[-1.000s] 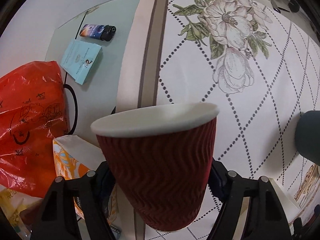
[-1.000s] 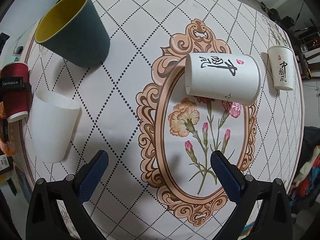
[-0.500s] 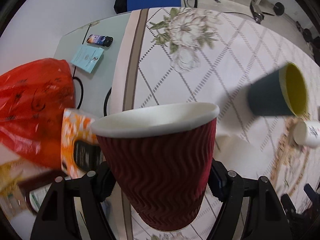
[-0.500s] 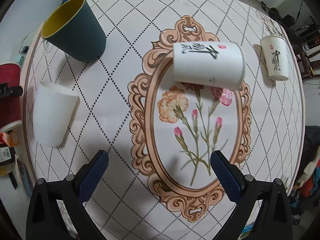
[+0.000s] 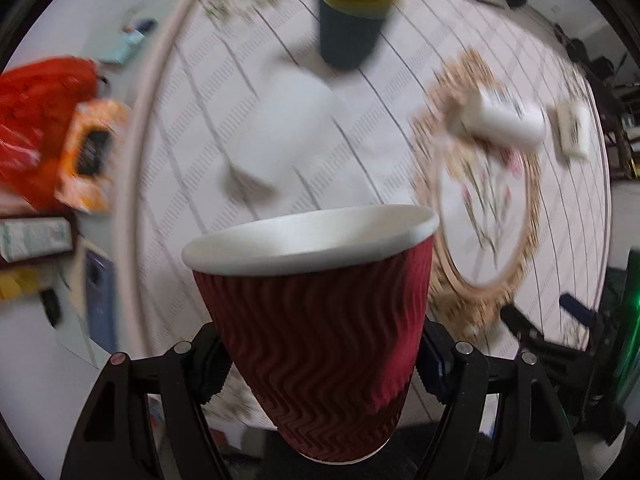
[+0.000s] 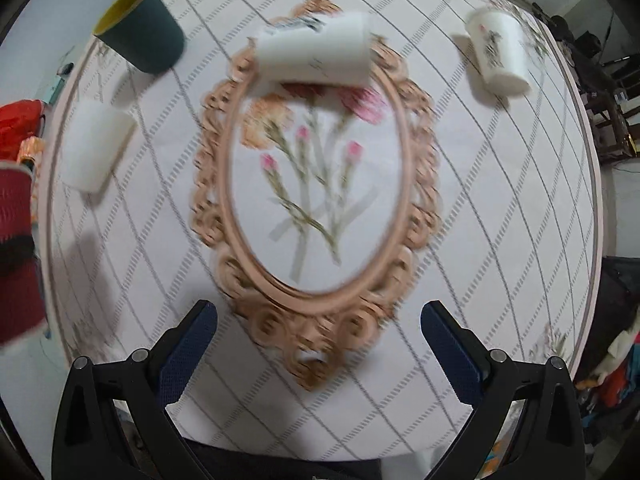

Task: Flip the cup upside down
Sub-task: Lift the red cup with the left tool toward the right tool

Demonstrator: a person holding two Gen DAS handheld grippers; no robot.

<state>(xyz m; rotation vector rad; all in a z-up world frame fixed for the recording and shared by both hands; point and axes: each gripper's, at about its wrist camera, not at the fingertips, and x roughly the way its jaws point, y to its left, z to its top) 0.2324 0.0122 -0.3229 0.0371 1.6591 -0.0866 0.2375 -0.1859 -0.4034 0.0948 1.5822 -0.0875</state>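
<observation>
My left gripper (image 5: 320,360) is shut on a dark red ripple paper cup (image 5: 320,332) with a white rim, held in the air with its mouth pointing away from the camera. The cup also shows at the left edge of the right wrist view (image 6: 16,248), blurred. My right gripper (image 6: 318,344) is open and empty above the near part of the tablecloth's oval flower frame (image 6: 316,184).
On the round table stand a dark teal cup with yellow inside (image 6: 140,36), a plain white cup (image 6: 96,148), a white printed cup lying on its side (image 6: 316,50) and a smaller printed cup (image 6: 500,52). A red bag (image 5: 36,120) and boxes lie at the left.
My left gripper has swung right with the red cup, so the table's cups came into its view. My right gripper has drawn back toward the near table edge. Both views are motion-blurred.
</observation>
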